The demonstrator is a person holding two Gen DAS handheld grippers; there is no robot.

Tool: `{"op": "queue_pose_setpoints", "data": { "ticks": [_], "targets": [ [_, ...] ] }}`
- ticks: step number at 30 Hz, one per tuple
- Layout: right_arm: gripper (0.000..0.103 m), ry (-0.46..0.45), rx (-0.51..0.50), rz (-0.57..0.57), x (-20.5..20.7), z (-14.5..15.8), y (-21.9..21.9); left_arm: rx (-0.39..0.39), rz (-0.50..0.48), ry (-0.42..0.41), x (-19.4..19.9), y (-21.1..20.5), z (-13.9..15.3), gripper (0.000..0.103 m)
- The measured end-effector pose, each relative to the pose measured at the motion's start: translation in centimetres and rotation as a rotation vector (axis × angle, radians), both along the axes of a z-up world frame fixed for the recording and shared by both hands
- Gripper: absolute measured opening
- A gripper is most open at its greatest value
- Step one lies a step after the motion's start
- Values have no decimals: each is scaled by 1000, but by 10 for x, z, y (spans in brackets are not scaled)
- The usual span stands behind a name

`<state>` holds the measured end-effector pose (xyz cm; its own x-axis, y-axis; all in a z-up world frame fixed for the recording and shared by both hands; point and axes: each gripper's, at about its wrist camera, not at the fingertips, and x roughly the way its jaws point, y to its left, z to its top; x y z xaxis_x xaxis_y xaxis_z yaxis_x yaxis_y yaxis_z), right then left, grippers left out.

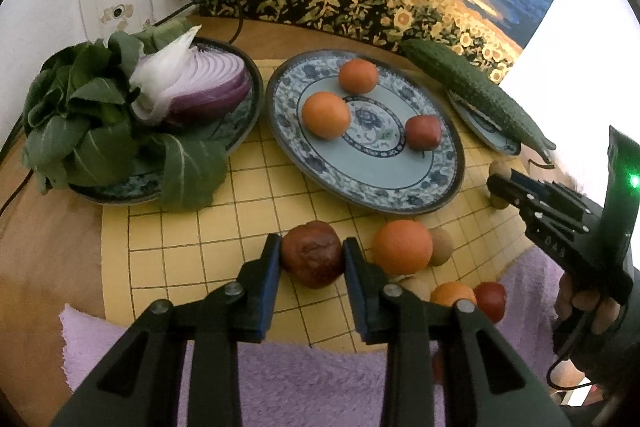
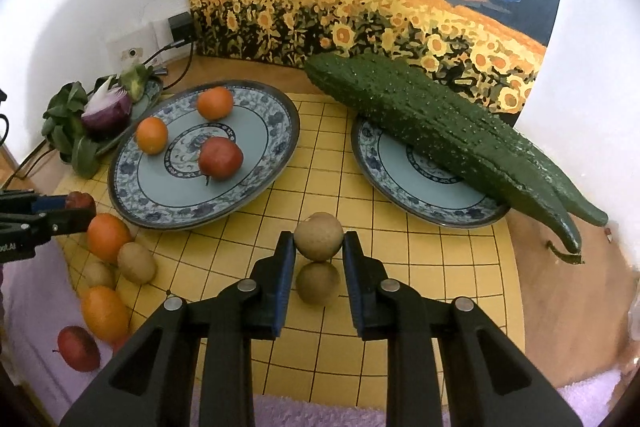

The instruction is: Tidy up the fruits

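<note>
Between the blue pads of the left claw sits a dark red fruit, clenched from both sides, low over the yellow mat. Its likely goal, the middle plate already holding two oranges and a red fruit, lies straight ahead and slightly right. Meanwhile the right claw grips a brown kiwi above a second kiwi; that plate lies ahead to its left, nearer the left claw.
</note>
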<state>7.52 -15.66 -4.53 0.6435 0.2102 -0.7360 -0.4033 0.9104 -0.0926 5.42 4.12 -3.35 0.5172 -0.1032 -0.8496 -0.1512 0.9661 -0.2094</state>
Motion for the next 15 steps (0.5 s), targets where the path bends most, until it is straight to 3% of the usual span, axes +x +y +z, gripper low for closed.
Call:
{"op": "queue_pose_setpoints", "data": {
  "ticks": [8, 15],
  "targets": [
    [25, -29, -41, -6, -7, 3, 3, 8, 9, 11, -1, 0, -2, 32],
    [26, 26, -42, -14, -7, -10, 3, 12, 1, 17, -3, -2, -3, 32]
  ]
}}
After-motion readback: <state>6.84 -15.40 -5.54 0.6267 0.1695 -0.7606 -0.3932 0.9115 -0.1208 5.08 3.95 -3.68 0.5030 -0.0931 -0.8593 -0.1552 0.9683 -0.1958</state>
